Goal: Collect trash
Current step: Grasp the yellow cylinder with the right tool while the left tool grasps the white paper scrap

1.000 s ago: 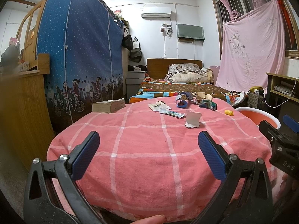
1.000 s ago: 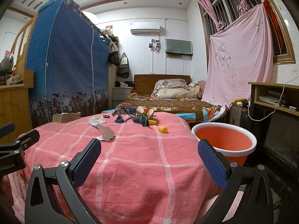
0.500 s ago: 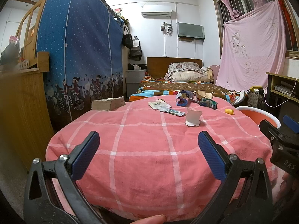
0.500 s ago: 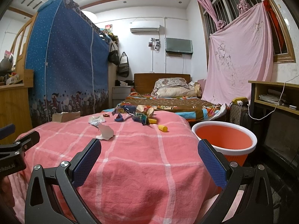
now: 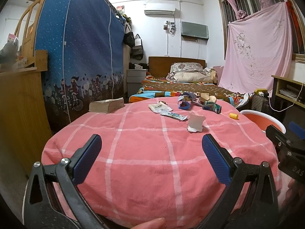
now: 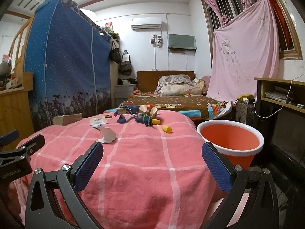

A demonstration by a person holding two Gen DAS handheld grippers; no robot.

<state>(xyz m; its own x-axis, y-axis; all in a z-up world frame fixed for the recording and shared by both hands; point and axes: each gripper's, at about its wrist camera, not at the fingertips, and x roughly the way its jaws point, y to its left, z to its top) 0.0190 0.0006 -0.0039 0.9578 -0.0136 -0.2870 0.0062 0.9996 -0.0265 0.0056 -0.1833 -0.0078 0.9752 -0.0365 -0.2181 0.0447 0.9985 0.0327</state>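
Hovering at the near edge of the pink-clothed tabletop [image 5: 152, 152], left claw [image 5: 151, 158] and right claw [image 6: 152, 160] are both spread wide, holding nothing. Trash lies on the far half: torn paper [image 5: 195, 124], wrappers [image 5: 165, 110], yellow cap [image 6: 166, 128]. Orange bucket [image 6: 230, 139] stands just right of the tabletop.

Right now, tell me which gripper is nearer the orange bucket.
Right. The right gripper hovers open just left of the orange bucket; the left gripper is open farther left, over the pink cloth.

We're in a home bedroom: wooden-headboard bed [image 5: 177, 80] with floral pillow [image 6: 174, 81], blue starry fabric wardrobe [image 5: 80, 57], wall air conditioner [image 6: 146, 24].
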